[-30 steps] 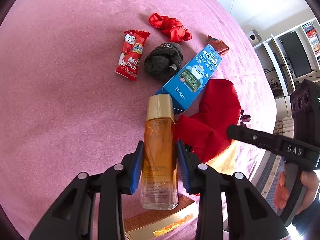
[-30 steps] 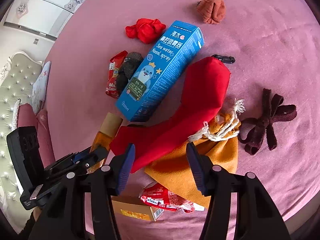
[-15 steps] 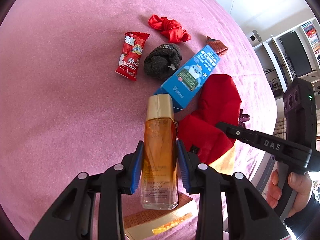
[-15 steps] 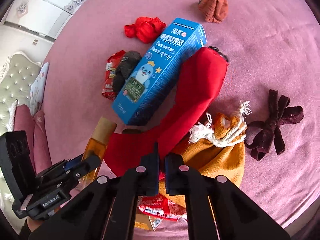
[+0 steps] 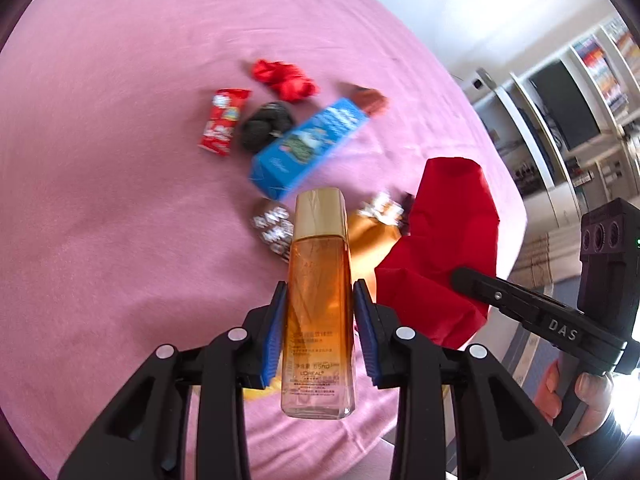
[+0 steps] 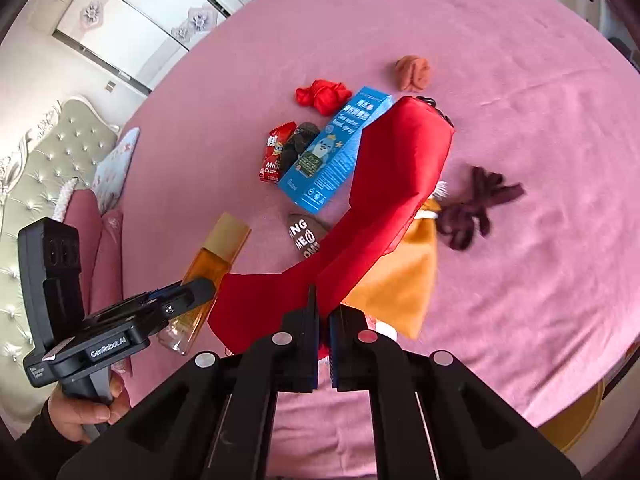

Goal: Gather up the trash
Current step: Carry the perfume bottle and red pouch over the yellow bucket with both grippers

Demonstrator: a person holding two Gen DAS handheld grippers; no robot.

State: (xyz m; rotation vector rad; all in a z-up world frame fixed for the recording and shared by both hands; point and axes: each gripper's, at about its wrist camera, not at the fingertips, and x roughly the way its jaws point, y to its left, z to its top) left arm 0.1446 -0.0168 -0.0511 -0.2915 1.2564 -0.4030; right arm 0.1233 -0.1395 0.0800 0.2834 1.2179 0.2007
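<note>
My left gripper [image 5: 320,320] is shut on an amber L'Oreal bottle [image 5: 318,312] with a gold cap and holds it above the pink tablecloth [image 5: 100,208]; the bottle also shows in the right wrist view [image 6: 208,268]. My right gripper [image 6: 324,320] is shut on the edge of a red cloth bag [image 6: 384,200] and lifts it off the table; the bag hangs at the right of the left wrist view [image 5: 444,256]. Under it lie an orange drawstring pouch [image 6: 396,280] and a dark wrapper with white letters [image 6: 304,236].
On the cloth lie a blue nasal-spray box [image 6: 336,152], a red candy wrapper [image 6: 276,152], a dark grey sock ball [image 6: 300,144], a red cloth knot [image 6: 320,96], a rust-brown sock ball [image 6: 414,72] and a dark brown bow [image 6: 476,204]. The table edge [image 6: 560,412] runs at the lower right.
My right gripper has shut on the red bag and raised it, uncovering the dark wrapper and the orange pouch. Both grippers have moved up and back from the table; the left still holds the bottle.
</note>
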